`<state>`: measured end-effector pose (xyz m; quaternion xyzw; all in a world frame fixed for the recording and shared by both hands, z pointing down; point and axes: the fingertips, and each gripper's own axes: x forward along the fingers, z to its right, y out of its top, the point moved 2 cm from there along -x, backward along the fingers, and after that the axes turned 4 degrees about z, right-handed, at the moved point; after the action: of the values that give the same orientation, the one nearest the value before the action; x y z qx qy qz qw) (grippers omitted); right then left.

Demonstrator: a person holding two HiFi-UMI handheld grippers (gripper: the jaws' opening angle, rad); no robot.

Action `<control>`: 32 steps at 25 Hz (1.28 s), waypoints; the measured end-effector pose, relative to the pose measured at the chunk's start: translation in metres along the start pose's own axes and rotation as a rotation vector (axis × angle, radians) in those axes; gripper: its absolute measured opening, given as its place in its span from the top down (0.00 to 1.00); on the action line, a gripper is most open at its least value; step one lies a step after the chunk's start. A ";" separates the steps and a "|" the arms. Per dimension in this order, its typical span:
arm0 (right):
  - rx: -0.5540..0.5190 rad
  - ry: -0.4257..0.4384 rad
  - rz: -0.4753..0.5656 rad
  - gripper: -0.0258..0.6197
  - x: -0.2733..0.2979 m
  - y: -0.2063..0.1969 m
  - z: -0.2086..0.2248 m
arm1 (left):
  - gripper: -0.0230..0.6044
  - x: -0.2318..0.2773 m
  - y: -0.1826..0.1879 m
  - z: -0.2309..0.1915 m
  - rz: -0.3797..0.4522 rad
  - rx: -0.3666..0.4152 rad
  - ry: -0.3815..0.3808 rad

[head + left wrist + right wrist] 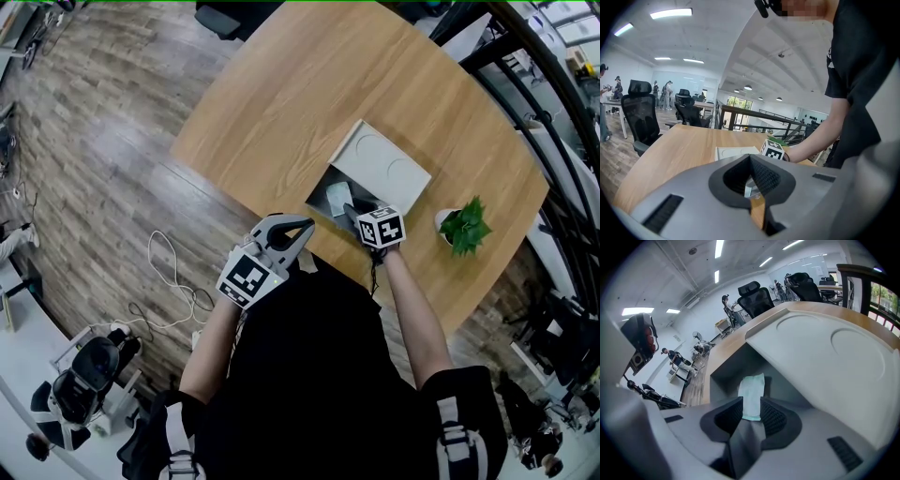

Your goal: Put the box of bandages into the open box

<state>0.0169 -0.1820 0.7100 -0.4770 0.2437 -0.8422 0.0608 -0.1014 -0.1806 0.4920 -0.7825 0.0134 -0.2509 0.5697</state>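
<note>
The open box [322,190] is grey-white and stands on the round wooden table [281,103], its lid [382,165] folded back. The pale green box of bandages [337,199] lies inside it. My right gripper [354,214] reaches in at the near edge. In the right gripper view its jaws [751,411] stand apart on either side of the near end of the box of bandages [752,392], and the pads do not press on it. My left gripper [302,226] hangs off the table's near edge by the person's body, its fingertips [750,157] closed together on nothing.
A small potted plant [466,227] stands on the table to the right of the open box. A white cable [173,281] lies on the wooden floor at the left. Office chairs [642,119] stand beyond the table.
</note>
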 end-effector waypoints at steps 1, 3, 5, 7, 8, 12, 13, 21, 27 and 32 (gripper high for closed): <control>0.001 -0.002 0.002 0.76 0.000 0.001 0.000 | 0.93 0.000 0.000 0.000 -0.001 0.000 0.000; 0.001 -0.007 0.007 0.75 0.000 0.002 0.000 | 0.93 0.001 -0.001 0.001 -0.004 -0.002 0.001; 0.004 -0.010 0.013 0.74 -0.001 0.002 0.001 | 0.93 0.001 -0.001 0.003 -0.004 -0.002 0.002; 0.007 -0.010 0.018 0.73 -0.002 0.003 0.000 | 0.93 0.000 -0.001 0.004 -0.005 0.000 0.005; 0.010 -0.008 0.020 0.73 -0.003 0.003 -0.001 | 0.93 0.000 -0.001 0.004 -0.006 0.001 0.006; 0.022 0.000 0.032 0.73 -0.005 0.002 -0.002 | 0.93 0.000 -0.002 0.006 -0.008 0.005 0.008; 0.023 0.002 0.036 0.73 -0.006 0.003 -0.003 | 0.93 0.000 -0.002 0.007 -0.008 0.007 0.008; 0.000 0.009 0.147 0.83 -0.028 0.012 -0.012 | 0.93 -0.001 -0.003 0.014 -0.008 0.013 0.007; -0.097 0.122 0.200 0.92 -0.051 0.019 -0.041 | 0.93 0.006 -0.004 0.023 -0.003 0.021 -0.002; -0.192 0.154 0.231 0.92 -0.068 0.022 -0.059 | 0.93 0.013 -0.007 0.029 0.002 0.016 -0.005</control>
<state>0.0012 -0.1579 0.6215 -0.3832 0.3801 -0.8367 0.0927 -0.0797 -0.1560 0.4971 -0.7784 0.0107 -0.2485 0.5764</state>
